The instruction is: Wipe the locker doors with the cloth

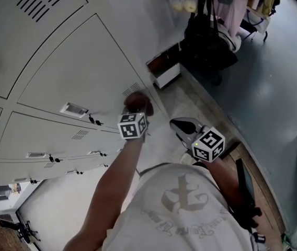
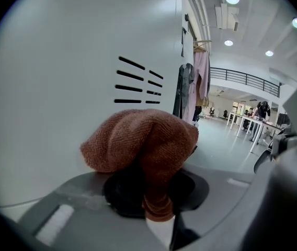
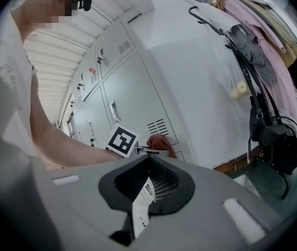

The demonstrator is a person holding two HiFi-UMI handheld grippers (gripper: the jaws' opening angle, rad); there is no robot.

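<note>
The bank of pale grey lockers fills the head view from 9 round to 12 o'clock, and the grey-blue floor runs down the 3 o'clock side. At 6 o'clock there's the person in a white printed shirt, bare left arm reaching up toward the centre. Up at 1 o'clock a black bag hangs against the wall, with clothes on a rail beside it. Now the tools: the left gripper sits dead centre, its jaws clamped on a rust-brown knitted cloth. The bunched cloth is up against a locker door, just under the vent slots near the door's right edge. The right gripper hangs at 4 o'clock from the left one, off the lockers, its jaws drawn together at the tips with nothing between them.
</note>
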